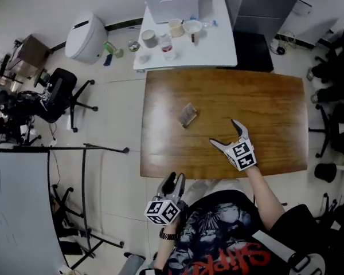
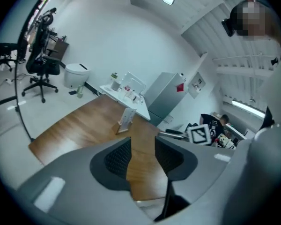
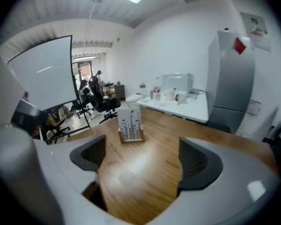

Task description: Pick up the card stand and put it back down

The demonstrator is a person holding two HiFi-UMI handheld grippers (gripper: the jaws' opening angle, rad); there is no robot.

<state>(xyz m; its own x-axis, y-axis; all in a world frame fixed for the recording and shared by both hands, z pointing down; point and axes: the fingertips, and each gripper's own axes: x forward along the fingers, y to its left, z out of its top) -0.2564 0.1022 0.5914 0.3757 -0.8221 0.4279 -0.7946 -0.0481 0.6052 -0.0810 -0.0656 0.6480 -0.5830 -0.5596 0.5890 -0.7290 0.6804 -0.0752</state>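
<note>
The card stand (image 1: 188, 115), a small wooden base holding a printed card, stands upright near the middle of the brown wooden table (image 1: 275, 102). My right gripper (image 1: 223, 132) hovers over the table to the right of and nearer than the stand, with its jaws spread wide and empty. In the right gripper view the stand (image 3: 130, 124) is straight ahead, well beyond the open gripper (image 3: 140, 158). My left gripper (image 1: 173, 183) is off the table's near edge, jaws narrowly apart with nothing between them. In the left gripper view (image 2: 143, 156) the stand (image 2: 125, 120) is far ahead.
A white side table (image 1: 218, 50) with cups, a bottle and a white box (image 1: 172, 0) adjoins the far edge. A white bin (image 1: 86, 37) and a black office chair (image 1: 60, 93) stand on the floor at left. A whiteboard on a stand (image 1: 17, 211) is at lower left.
</note>
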